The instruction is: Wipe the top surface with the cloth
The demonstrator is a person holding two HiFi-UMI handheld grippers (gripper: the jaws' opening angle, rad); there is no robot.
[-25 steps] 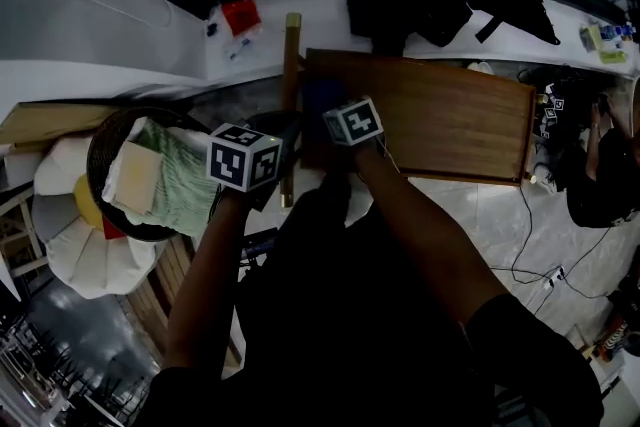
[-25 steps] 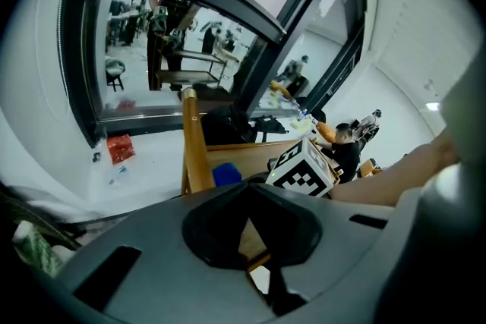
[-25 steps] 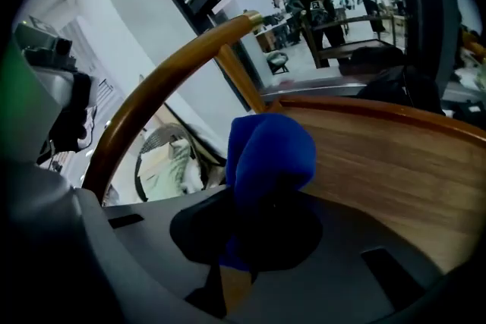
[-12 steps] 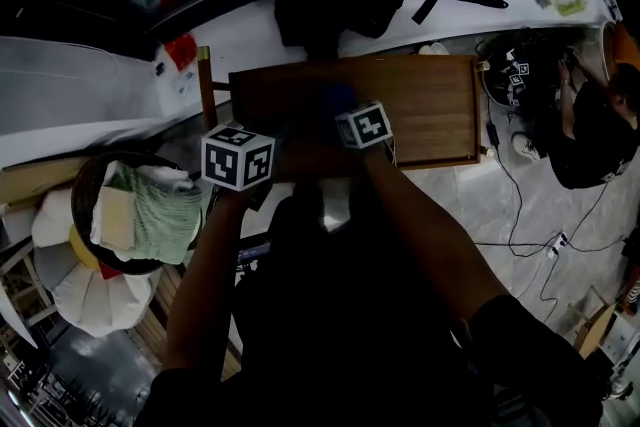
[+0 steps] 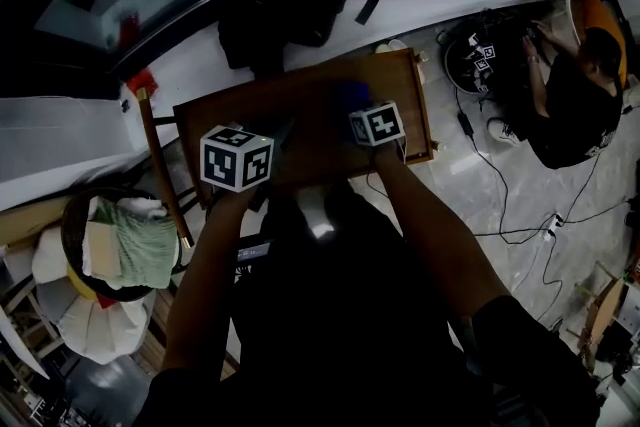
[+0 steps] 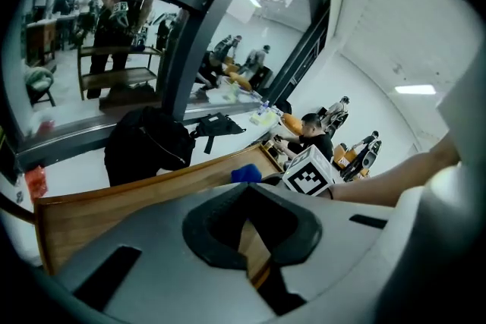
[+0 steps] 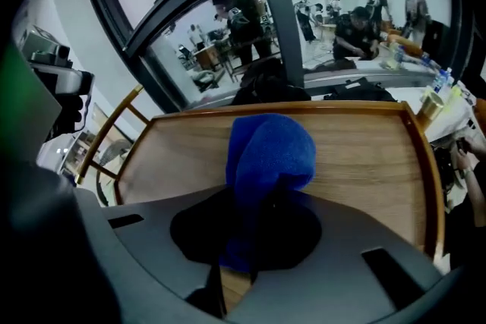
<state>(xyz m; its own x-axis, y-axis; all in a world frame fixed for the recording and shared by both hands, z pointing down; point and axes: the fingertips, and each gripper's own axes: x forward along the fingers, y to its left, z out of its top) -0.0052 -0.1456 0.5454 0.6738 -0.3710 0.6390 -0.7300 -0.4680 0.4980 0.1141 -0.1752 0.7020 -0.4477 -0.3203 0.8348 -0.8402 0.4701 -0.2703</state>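
The wooden table top [image 5: 300, 110] lies ahead of me, with a raised rim. My right gripper [image 5: 368, 107] is over its right part, shut on a blue cloth [image 5: 352, 95] that rests on the wood. In the right gripper view the cloth [image 7: 269, 152] bulges up between the jaws of the right gripper [image 7: 262, 201], with bare table top [image 7: 364, 155] beyond. My left gripper [image 5: 262, 140] hovers over the table's front left; in its own view the left gripper [image 6: 247, 201] looks shut and holds nothing. The blue cloth [image 6: 246, 173] shows there too.
A round basket [image 5: 75, 215] of folded cloths sits on the floor to the left. A black bag [image 5: 270, 5] lies on the white counter behind the table. A person [image 5: 575, 85] crouches at the right among cables [image 5: 520, 215]. A wooden rail [image 5: 160, 165] stands by the table's left end.
My right gripper has carried the blue cloth from the table's left end toward its right end. The left gripper now sits over the table's front left. My head view has swung round.
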